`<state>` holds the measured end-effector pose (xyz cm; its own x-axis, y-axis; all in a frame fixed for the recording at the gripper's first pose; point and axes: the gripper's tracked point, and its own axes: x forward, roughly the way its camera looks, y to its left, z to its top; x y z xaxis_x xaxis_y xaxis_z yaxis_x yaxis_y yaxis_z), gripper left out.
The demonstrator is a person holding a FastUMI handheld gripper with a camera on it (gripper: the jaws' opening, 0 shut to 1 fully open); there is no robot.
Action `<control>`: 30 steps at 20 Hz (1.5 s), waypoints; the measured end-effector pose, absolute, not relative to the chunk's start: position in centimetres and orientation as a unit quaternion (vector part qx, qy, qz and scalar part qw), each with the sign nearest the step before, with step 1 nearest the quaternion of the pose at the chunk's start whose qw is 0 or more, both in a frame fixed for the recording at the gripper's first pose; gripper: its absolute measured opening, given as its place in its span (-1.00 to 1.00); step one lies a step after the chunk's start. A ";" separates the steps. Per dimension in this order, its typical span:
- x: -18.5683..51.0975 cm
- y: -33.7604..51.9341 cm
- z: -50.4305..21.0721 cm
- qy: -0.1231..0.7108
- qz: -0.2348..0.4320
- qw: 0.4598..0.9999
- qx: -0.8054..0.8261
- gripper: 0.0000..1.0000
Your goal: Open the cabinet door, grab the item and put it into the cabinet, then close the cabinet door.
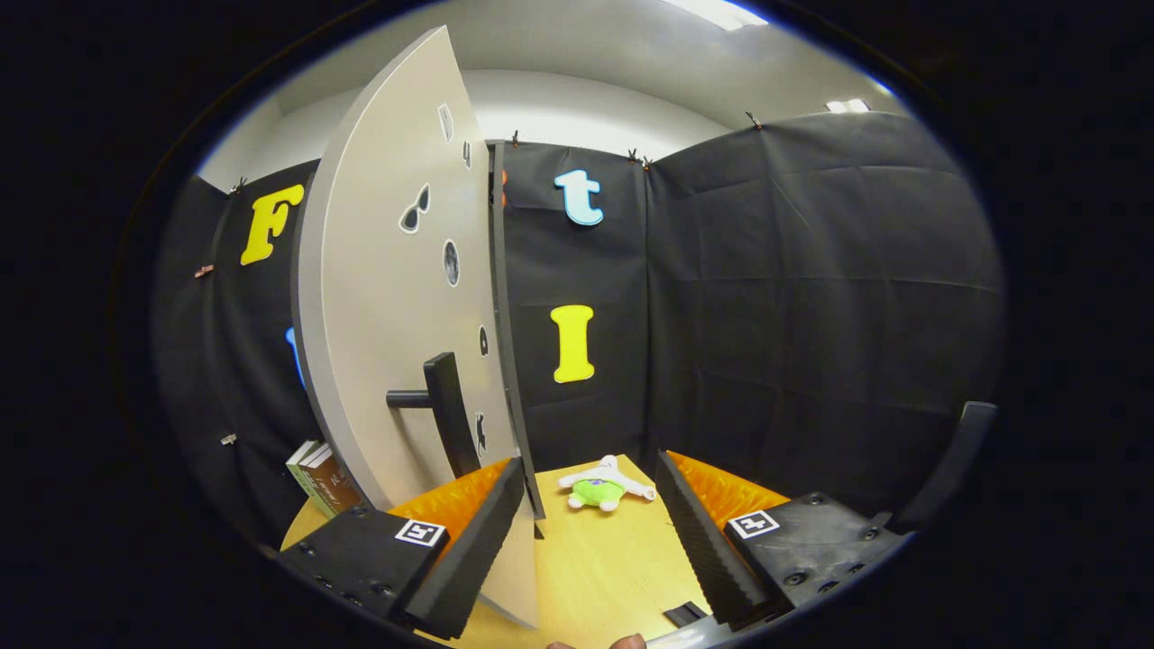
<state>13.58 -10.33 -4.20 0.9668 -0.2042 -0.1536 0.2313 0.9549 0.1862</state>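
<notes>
Black-draped booth, wooden table [604,568]. Cabinet door [397,297] swung open, handle [446,410] close ahead of left finger. Gripper [590,541] spread wide, holding nothing. Plush toy [602,489] lying flat on table beyond the fingers, long axis crosswise, limbs splayed. Best approached straight and low, fingers straddling the body.

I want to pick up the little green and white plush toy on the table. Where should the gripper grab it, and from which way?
Probably grip the plush toy across its round green middle, coming straight ahead and down from above. It lies flat on the wooden table with thin white limbs spread out, so the body is the fattest, firmest part. The gripper is open, the toy just beyond its fingers, beside the open cabinet door.
</notes>
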 end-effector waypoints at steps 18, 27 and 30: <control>17.0 8.4 -5.0 0.097 0.043 0.990 0.097 0.96; 17.4 10.6 -4.5 0.061 0.064 0.992 0.095 0.97; 17.3 10.3 -4.3 0.049 0.059 0.995 0.067 0.97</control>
<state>17.32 10.26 -4.26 0.9881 0.1249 -0.0899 -0.1118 0.9841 0.1383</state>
